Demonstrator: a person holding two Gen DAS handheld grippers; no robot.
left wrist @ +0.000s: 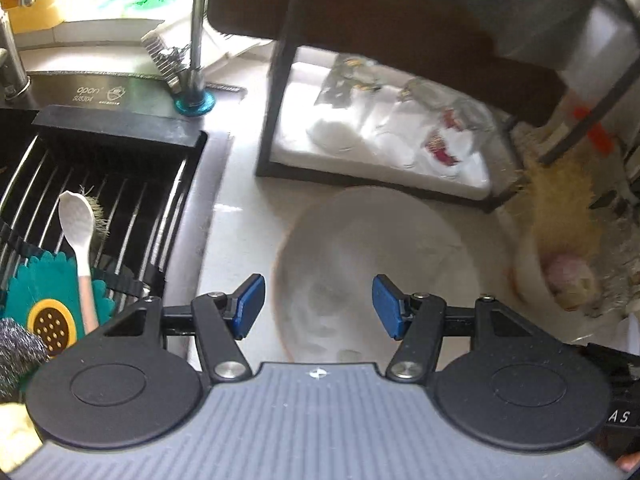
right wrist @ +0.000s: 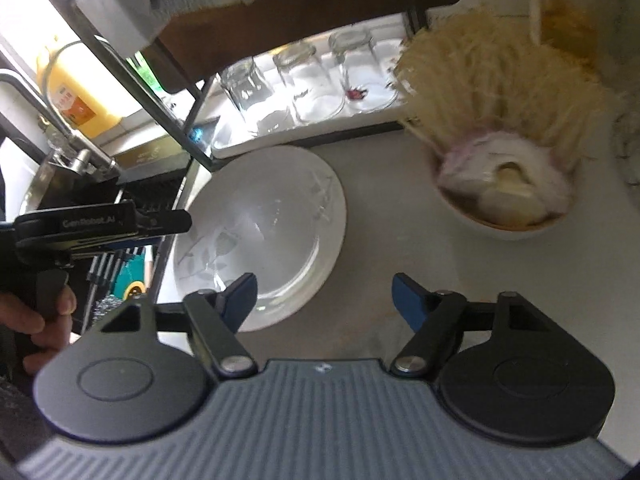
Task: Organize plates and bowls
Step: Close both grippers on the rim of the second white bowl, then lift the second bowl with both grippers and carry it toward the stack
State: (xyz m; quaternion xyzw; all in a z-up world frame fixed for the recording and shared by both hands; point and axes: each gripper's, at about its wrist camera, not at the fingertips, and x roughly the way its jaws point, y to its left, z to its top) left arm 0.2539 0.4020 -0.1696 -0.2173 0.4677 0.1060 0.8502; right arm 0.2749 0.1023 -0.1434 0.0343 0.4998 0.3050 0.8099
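A stack of white plates (right wrist: 264,224) with a faint leaf pattern lies on the grey counter beside the sink; it is blurred in the left wrist view (left wrist: 380,264). A white bowl (right wrist: 508,204) holding pale food scraps sits to its right, also in the left wrist view (left wrist: 560,276). My left gripper (left wrist: 318,306) is open and empty, hovering over the plates' near edge. My right gripper (right wrist: 324,300) is open and empty above the counter, its left finger over the plates' rim. The left gripper also shows in the right wrist view (right wrist: 160,220), left of the plates.
A black-framed rack (right wrist: 192,128) with upturned glasses (right wrist: 308,80) on a white tray stands behind the plates. A sink (left wrist: 100,208) with a wire rack, white spoon (left wrist: 78,236) and scrubbers lies left. A tap (left wrist: 196,40) stands behind it. A bundle of dry noodles (right wrist: 492,80) overhangs the bowl.
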